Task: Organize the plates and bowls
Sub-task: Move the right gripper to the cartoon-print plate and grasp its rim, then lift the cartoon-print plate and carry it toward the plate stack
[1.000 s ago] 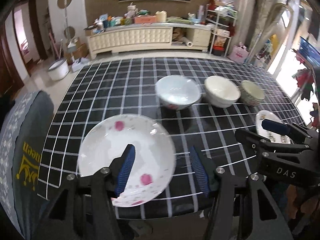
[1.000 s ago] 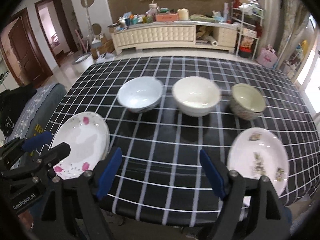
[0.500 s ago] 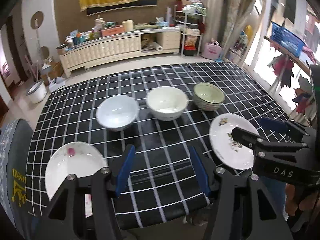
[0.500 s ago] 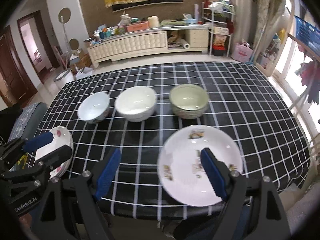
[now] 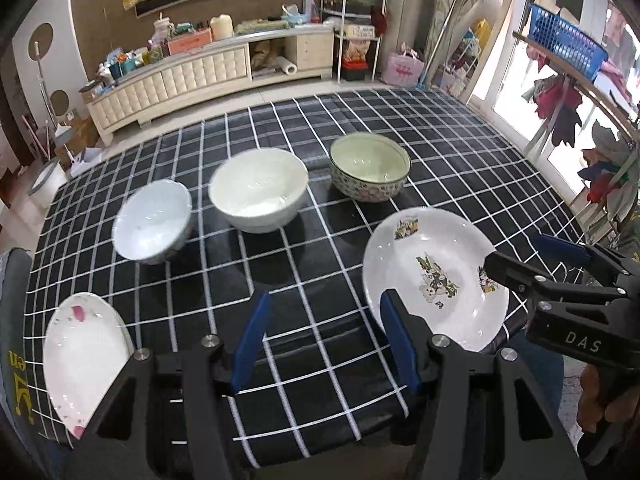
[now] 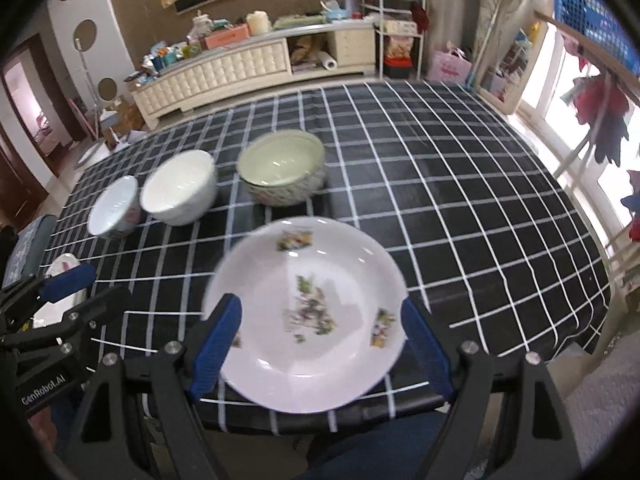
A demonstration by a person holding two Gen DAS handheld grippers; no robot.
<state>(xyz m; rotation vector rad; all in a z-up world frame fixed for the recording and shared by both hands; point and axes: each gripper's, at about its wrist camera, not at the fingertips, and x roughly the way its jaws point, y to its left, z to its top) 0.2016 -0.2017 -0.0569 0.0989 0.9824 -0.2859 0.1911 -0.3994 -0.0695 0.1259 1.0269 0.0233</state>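
Three bowls stand in a row on the black checked table (image 5: 460, 152): a pale blue bowl (image 5: 154, 220), a white bowl (image 5: 259, 196) and a patterned bowl (image 5: 370, 168). A white plate with cartoon prints (image 6: 308, 316) lies at the front right edge; it also shows in the left wrist view (image 5: 434, 276). A pink-flowered plate (image 5: 82, 354) lies at the front left edge. My left gripper (image 5: 324, 344) is open and empty above the front edge, between the plates. My right gripper (image 6: 320, 348) is open, its fingers either side of the cartoon plate's near half.
The table's front edge runs just under both grippers. A grey cushion with yellow letters (image 5: 14, 360) is at the left. A long cabinet (image 5: 192, 76) with clutter stands behind the table. A rack with hanging clothes (image 5: 568, 92) is at the right.
Both grippers have swung to the right along the front edge. The left one left the pink-flowered plate behind. The right one now frames the cartoon plate. Both stay open.
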